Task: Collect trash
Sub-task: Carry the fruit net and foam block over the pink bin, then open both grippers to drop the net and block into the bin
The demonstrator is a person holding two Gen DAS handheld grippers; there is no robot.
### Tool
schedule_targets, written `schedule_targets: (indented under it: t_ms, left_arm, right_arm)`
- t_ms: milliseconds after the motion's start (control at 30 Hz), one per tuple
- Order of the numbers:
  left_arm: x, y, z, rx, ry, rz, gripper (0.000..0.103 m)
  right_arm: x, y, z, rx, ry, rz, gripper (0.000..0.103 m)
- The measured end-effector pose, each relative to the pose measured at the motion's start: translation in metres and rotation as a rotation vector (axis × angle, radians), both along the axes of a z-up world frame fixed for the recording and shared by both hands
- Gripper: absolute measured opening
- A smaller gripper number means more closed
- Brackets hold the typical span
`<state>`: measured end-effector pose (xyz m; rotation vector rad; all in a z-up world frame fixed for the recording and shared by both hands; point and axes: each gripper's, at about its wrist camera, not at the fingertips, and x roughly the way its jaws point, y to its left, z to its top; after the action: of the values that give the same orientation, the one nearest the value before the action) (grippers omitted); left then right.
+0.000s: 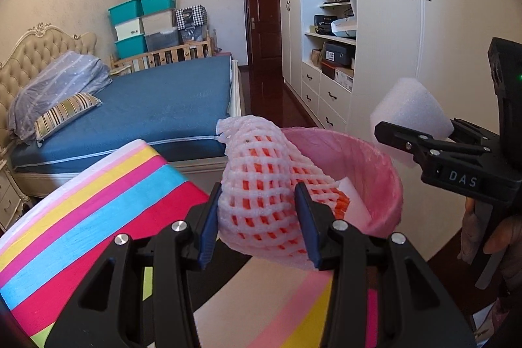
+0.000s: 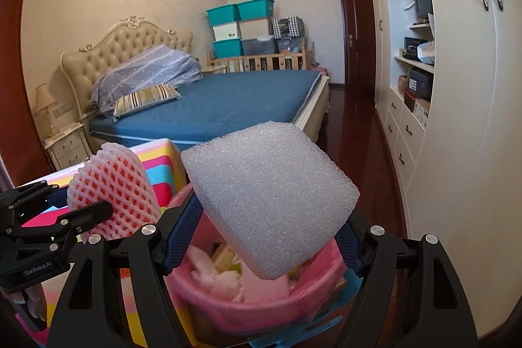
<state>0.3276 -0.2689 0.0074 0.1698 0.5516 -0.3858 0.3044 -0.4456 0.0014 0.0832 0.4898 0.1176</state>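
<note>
While over pink bin (image 2: 261,312) | left tool (image 1: 257,217) grips foam net (image 1: 257,172) | right tool (image 2: 261,237) grips foam block (image 2: 267,181)

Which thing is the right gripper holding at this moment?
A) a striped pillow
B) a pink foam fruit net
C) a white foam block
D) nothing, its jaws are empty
C: in the right wrist view the right gripper is clamped on the white foam block above the pink-lined bin, while the foam net sits in the left gripper.
</note>
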Motion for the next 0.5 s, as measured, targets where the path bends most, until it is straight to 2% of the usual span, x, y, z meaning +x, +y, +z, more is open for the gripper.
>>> schedule_targets:
  t_ms: [233,367,400,467,500]
  left_arm:
    - [0.033,-0.016,-0.015,-0.031,0.012,0.02,0.044]
    - [0.043,-0.027,-0.024,-0.033,-0.004,0.023,0.049]
    - [0.044,-0.029,-0.027,-0.027,-0.009,0.019,0.051]
    - [0.041,-0.024,-0.031,-0.018,-0.022,0.013,0.069]
    - [0.039,-0.022,-0.031,-0.016,-0.035,0.016,0.074]
  right_arm:
    - [0.037,-0.011,-0.002,-0.02,0.033,0.011,0.072]
    - [0.053,-0.012,0.0,0.0,0.037,0.022,0.073]
    - [0.056,-0.011,0.001,0.001,0.036,0.031,0.073]
    - [0.062,-0.006,0.003,-0.012,0.03,0.041,0.083]
    - [0.064,-0.004,0.005,-0.024,0.025,0.037,0.085]
